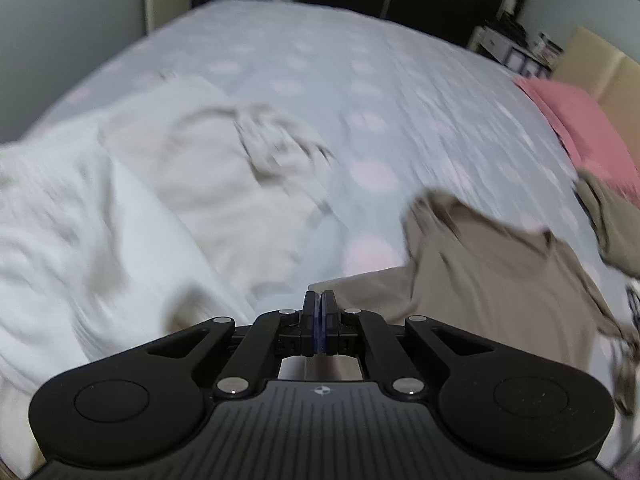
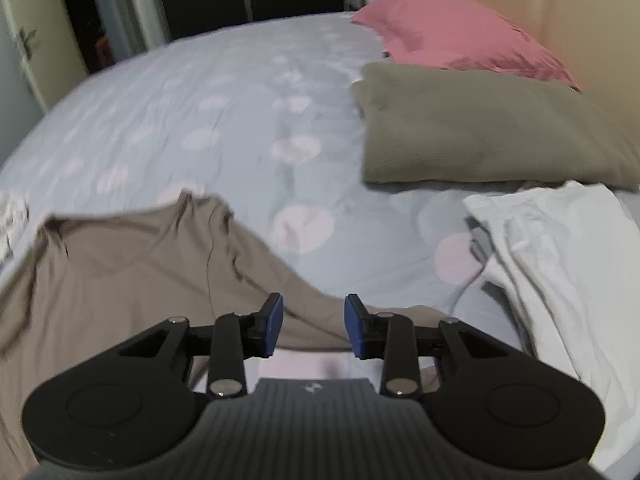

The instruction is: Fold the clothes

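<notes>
A tan shirt [image 1: 488,280] lies spread on the bed, neckline away from me; the right wrist view shows the same tan shirt [image 2: 132,272] at lower left. My left gripper [image 1: 319,300] is shut, and the shirt's near left edge meets its fingertips, so it appears pinched there. My right gripper [image 2: 314,320] is open just above the shirt's near right edge, with cloth under the gap and nothing between its blue pads [image 2: 275,320]. The left view is blurred by motion.
A heap of white and cream clothes [image 1: 168,184] lies to the left. A folded olive blanket [image 2: 480,132], a pink pillow [image 2: 452,28] and white garments [image 2: 560,264] sit to the right. The grey dotted sheet [image 2: 200,92] stretches ahead. Wardrobes stand behind the bed.
</notes>
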Motion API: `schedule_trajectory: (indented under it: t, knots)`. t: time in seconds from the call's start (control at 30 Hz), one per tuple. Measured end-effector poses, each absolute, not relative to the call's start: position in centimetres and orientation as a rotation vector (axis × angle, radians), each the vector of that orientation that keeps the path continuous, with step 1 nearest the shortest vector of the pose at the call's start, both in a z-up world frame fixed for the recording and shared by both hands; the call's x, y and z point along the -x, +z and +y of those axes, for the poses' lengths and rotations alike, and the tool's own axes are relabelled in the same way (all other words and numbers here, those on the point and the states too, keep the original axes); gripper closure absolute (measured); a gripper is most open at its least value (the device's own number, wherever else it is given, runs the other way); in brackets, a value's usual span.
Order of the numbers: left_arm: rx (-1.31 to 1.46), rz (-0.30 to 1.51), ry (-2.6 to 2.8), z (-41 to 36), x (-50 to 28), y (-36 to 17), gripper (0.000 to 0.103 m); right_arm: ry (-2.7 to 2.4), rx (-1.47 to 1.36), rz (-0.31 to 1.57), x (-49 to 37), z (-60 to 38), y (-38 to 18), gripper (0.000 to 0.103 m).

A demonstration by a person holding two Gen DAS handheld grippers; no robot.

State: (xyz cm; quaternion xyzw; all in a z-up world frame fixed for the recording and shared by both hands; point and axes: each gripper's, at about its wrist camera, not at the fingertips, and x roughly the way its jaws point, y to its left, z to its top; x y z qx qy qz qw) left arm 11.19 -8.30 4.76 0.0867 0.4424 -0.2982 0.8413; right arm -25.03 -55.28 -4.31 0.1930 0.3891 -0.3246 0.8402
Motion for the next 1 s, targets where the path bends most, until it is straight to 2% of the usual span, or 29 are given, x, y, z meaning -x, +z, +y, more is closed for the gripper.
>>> schedule_trajectory:
  t: [0.1, 0.33, 0.4, 0.47, 0.57, 0.77, 1.0]
  knots:
    - [-0.211, 0.898, -0.554, -8.1, -14.1, 5.9, 0.103, -0.682, -0.438, 0.853, 24.6, -55.7, -5.6, 0.066]
    - [-0.290, 1.013, -0.442, -8.8, -18.6, 1.8, 0.102, -0.686, -0.464, 0.890, 23.5, -56.8, -7.0, 0.064]
    - [-0.302, 1.003, -0.444, -9.4, -18.8, 1.5, 0.100, -0.683, -0.453, 0.892, 23.3, -57.2, -6.9, 0.059]
    - [-0.313, 0.988, -0.450, -10.1, -19.0, 1.3, 0.085, -0.682, -0.452, 0.887, 22.8, -57.8, -6.8, 0.059]
    - [-0.346, 0.917, -0.497, -11.9, -18.6, 1.7, 0.079, -0.665, -0.486, 0.854, 21.9, -59.1, -6.9, 0.059]
    - [-0.410, 0.898, -0.630, -17.5, -18.0, 0.2, 0.079, -0.584, -0.516, 0.820, 17.9, -61.2, -7.8, 0.067]
    - [-0.467, 0.968, -0.707, -22.6, -18.2, -4.4, 0.079, -0.533, -0.522, 0.850, 13.9, -62.9, -9.8, 0.068]
